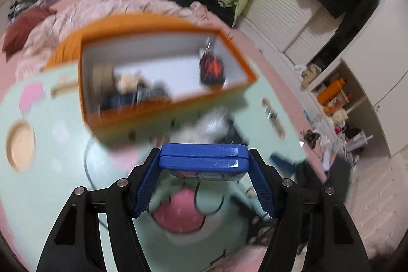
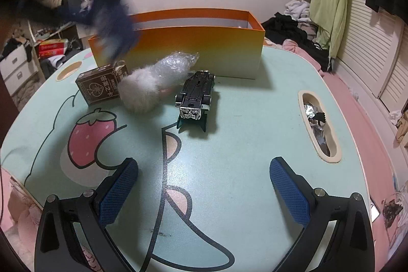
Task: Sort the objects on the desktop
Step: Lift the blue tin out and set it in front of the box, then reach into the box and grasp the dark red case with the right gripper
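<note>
My left gripper [image 1: 204, 159] is shut on a flat blue tin [image 1: 204, 156] and holds it in the air above the table, just short of the orange box [image 1: 163, 108]; the view is blurred. The box holds several small items, among them a dark pouch with red print [image 1: 213, 69]. In the right wrist view the same orange box [image 2: 193, 50] stands at the table's far side. In front of it lie a brown card box [image 2: 100, 87], a white fluffy thing with crumpled plastic [image 2: 153, 79] and a black toy car [image 2: 196, 93]. My right gripper [image 2: 204, 191] is open and empty above the table's near part.
The mint table top [image 2: 242, 144] with strawberry print has an oval slot [image 2: 318, 124] at right holding foil scraps and a round recess [image 2: 68, 70] at far left. A pink bed with clothes lies behind. A blurred dark shape [image 2: 102, 14] hangs over the box's left end.
</note>
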### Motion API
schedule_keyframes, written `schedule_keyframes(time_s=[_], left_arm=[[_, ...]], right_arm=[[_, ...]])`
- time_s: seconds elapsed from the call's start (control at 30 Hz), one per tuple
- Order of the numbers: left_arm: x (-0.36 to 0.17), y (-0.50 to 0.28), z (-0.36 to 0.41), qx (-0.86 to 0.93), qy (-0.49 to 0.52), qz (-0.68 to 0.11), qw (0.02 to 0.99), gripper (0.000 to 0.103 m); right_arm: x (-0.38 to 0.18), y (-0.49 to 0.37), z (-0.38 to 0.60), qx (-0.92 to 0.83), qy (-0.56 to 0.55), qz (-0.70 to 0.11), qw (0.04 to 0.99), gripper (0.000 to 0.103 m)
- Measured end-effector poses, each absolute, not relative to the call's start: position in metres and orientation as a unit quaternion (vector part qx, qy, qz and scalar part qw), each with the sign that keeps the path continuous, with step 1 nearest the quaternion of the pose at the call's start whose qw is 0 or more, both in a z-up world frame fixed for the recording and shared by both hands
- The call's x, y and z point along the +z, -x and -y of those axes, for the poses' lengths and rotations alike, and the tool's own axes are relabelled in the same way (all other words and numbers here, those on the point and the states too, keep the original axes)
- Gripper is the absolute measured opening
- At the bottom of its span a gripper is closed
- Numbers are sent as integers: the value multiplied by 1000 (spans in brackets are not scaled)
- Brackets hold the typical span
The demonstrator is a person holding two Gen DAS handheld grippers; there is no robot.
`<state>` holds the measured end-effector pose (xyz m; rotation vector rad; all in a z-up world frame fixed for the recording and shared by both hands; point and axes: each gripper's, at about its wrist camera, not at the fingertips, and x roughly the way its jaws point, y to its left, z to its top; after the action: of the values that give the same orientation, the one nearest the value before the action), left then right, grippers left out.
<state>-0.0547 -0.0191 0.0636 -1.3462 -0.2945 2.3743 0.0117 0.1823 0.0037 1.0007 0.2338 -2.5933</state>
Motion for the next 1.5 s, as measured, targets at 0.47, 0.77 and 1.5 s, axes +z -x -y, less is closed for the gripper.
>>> schedule_keyframes(time_s=[0.47, 0.77, 1.5], left_arm=[[40, 17, 12, 914, 370, 63, 154, 74], [15, -32, 22, 907, 407, -17, 108, 82], [-15, -24, 5, 930, 366, -15, 38, 103]], right_arm=[[3, -12, -182, -916, -353, -82, 175, 103], [3, -13, -182, -916, -352, -82, 175, 103], [121, 71, -203, -887, -388, 46, 244, 24]])
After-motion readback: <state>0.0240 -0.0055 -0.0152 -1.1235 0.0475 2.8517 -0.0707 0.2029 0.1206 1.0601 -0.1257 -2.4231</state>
